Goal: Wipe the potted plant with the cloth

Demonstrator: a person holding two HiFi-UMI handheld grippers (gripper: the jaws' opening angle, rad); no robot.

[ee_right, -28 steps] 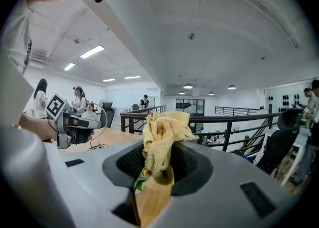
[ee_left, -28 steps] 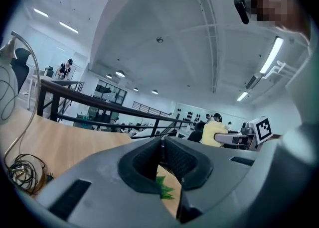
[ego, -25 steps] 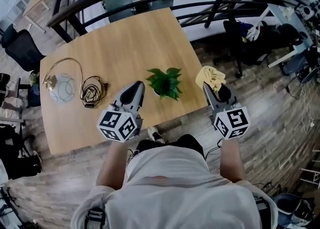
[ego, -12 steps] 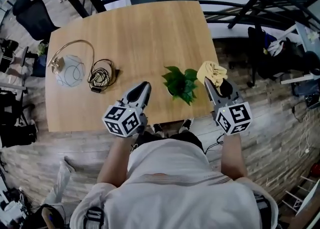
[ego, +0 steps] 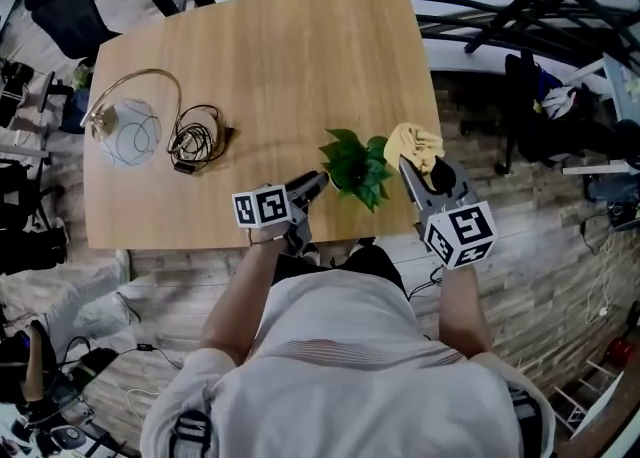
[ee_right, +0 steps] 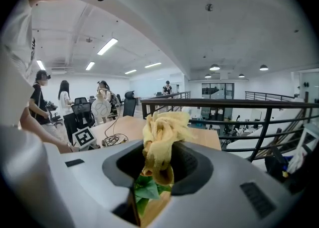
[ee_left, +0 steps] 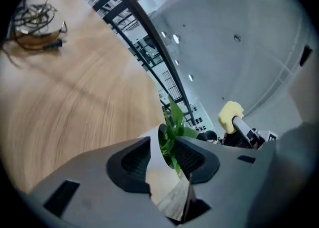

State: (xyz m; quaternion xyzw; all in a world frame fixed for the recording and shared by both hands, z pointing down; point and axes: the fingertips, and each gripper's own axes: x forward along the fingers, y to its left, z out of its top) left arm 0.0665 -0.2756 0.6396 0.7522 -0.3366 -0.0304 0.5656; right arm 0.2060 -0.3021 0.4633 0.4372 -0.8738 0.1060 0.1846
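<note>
A small potted plant with green leaves stands near the front edge of the wooden table. My left gripper, rolled onto its side, is at the plant's left. In the left gripper view its jaws are opening, with the white pot and leaves between them; I cannot see the pads pressing on the pot. My right gripper is shut on a crumpled yellow cloth just right of the plant. In the right gripper view the cloth hangs over green leaves.
A coiled black cable and a round lamp-like thing with a curved arm lie at the table's left. A black railing runs behind and right of the table. An office chair stands at the far left corner.
My left gripper has dropped to table height, rolled onto its side and come up against the plant from the left. The right gripper with the cloth has drawn closer to the plant.
</note>
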